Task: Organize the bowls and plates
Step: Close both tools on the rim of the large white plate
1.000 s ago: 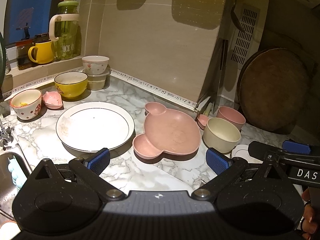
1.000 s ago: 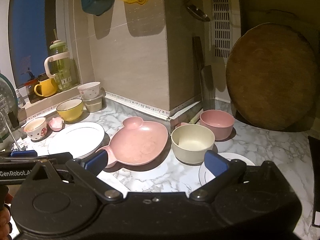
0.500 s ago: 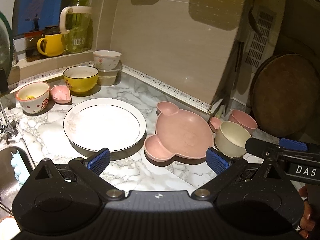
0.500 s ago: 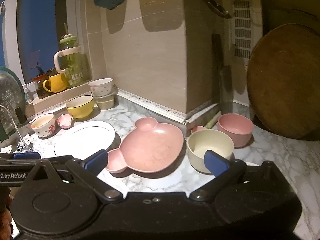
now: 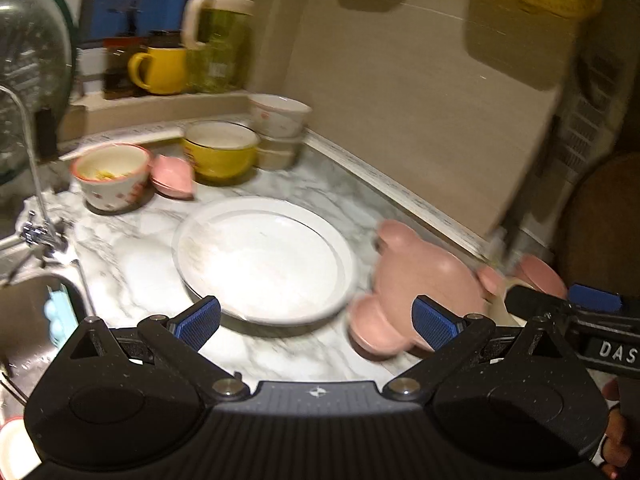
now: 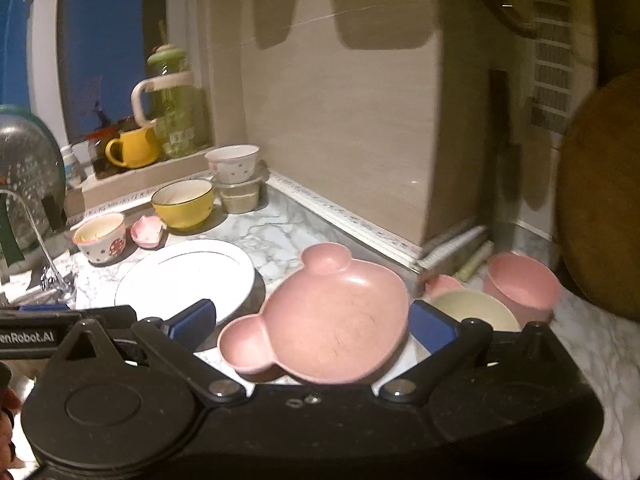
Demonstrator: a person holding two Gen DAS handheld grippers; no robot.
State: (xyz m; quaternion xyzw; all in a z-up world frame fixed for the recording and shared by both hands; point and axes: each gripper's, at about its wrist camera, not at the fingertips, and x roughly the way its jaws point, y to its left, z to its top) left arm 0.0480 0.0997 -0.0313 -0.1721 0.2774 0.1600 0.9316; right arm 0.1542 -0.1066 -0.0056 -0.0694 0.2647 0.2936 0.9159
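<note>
Lay flat on the marble surface [image 6: 280, 236]: a pink bear plate [image 6: 340, 316], ears pointing left, long way running left to right, just beside the white plate [image 6: 188, 276]. Left claw [image 5: 316, 320] spread wide, empty, above the white plate. Right claw [image 6: 312, 320] spread wide, empty, over the bear plate. Showed clearly only in the right view: cream bowl [image 6: 476, 312], pink bowl [image 6: 520, 284].

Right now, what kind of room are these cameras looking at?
Most likely a home kitchen: a marble-patterned countertop holding a large white round plate and a pink bear-shaped plate, with a chrome sink tap beside them.
</note>
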